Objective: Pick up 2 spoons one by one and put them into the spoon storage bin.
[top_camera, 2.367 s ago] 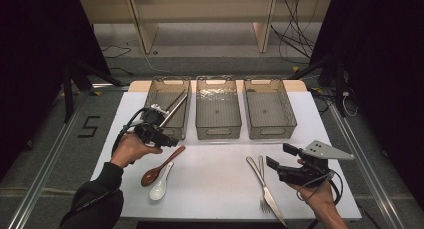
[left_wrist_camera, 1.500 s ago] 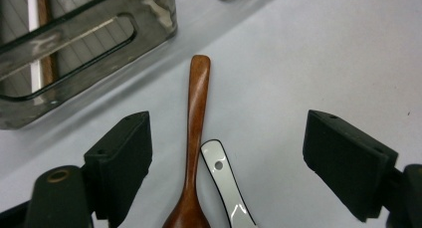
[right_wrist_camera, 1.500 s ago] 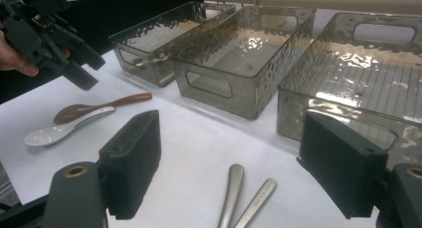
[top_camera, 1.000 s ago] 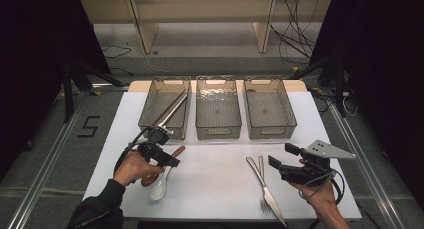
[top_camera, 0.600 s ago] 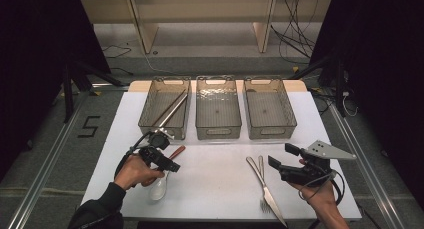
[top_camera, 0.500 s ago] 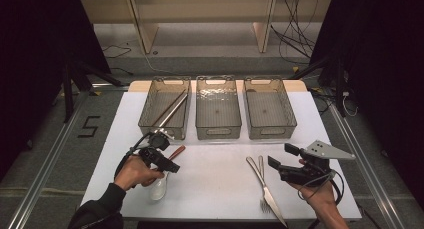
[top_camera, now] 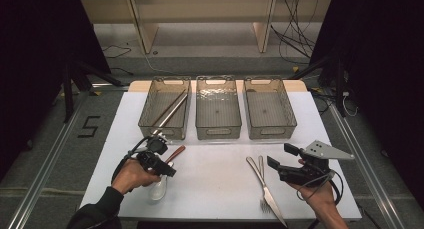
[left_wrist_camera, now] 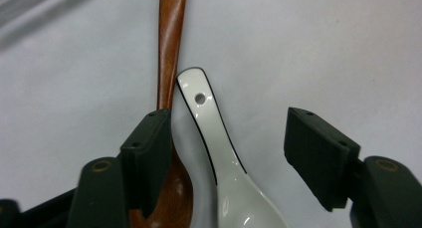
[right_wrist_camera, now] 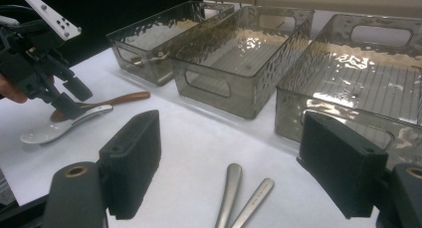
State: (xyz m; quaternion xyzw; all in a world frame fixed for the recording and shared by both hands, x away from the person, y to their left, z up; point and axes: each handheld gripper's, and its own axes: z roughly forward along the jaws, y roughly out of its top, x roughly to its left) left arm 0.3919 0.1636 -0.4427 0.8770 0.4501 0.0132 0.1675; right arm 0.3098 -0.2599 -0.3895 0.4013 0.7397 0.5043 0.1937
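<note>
A white ceramic spoon lies on the white table beside a brown wooden spoon, their handles touching. My left gripper is open just above them. Its jaws straddle the white spoon's handle, and one jaw sits over the wooden spoon's neck. From above, the left gripper is at the front left, over the white spoon and the wooden spoon. My right gripper hovers open and empty at the front right, beside a knife and a fork.
Three clear plastic bins stand in a row at the back: left bin, middle bin, right bin. The left one holds long utensils. The right gripper view shows the two metal handles below its jaws.
My left gripper came back from the left bin toward the front and lowered over the two spoons. The right gripper stayed where it was.
</note>
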